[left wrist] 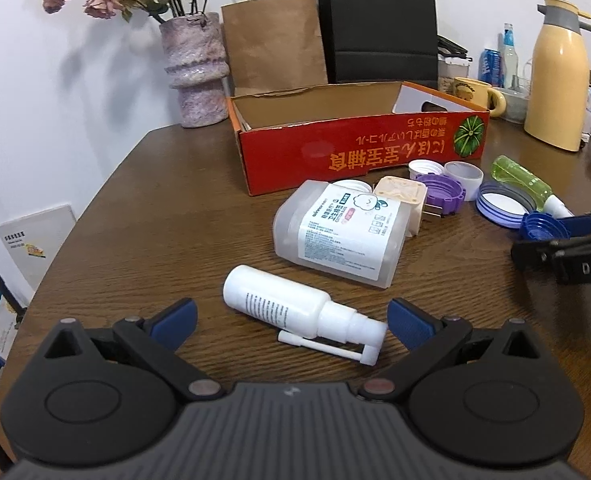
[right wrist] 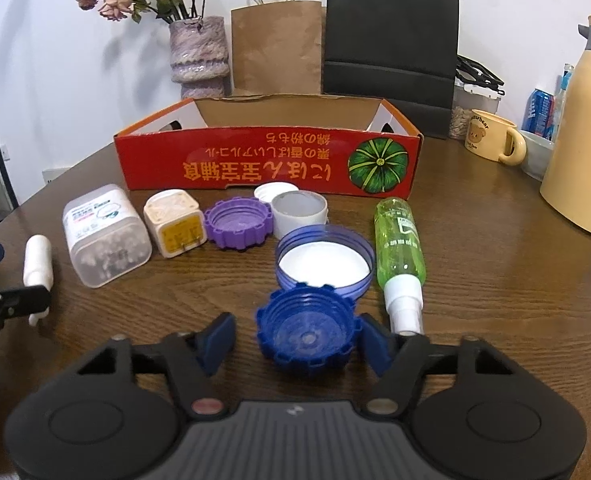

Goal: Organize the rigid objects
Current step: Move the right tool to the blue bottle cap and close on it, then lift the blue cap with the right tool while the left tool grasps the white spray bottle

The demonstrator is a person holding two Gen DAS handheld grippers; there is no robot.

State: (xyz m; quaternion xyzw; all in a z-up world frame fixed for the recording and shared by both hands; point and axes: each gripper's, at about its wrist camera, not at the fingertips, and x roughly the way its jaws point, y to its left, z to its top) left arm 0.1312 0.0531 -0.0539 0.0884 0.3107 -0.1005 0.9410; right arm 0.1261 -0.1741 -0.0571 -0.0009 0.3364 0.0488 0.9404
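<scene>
A white spray bottle (left wrist: 295, 308) lies on its side on the wooden table (left wrist: 155, 220), between the fingers of my left gripper (left wrist: 291, 322), which stands open and clear of it. A dark blue ribbed cap (right wrist: 305, 334) lies hollow side up between the fingers of my right gripper (right wrist: 295, 342). The right pad is at the cap's edge and the left pad stands a little apart from it. Behind them sits the open red cardboard box (right wrist: 267, 164). In front of the box lie a clear cotton swab box (right wrist: 103, 236), a cream plug (right wrist: 175, 224), a purple cap (right wrist: 239, 222) and a green spray bottle (right wrist: 401, 244).
A large blue-rimmed lid (right wrist: 323, 264) and two white caps (right wrist: 299, 210) lie near the blue cap. A vase (right wrist: 199, 52), paper bags (right wrist: 277, 48), a mug (right wrist: 491, 140) and a yellow thermos (right wrist: 587, 140) stand at the back and right. The table edge curves away on the left.
</scene>
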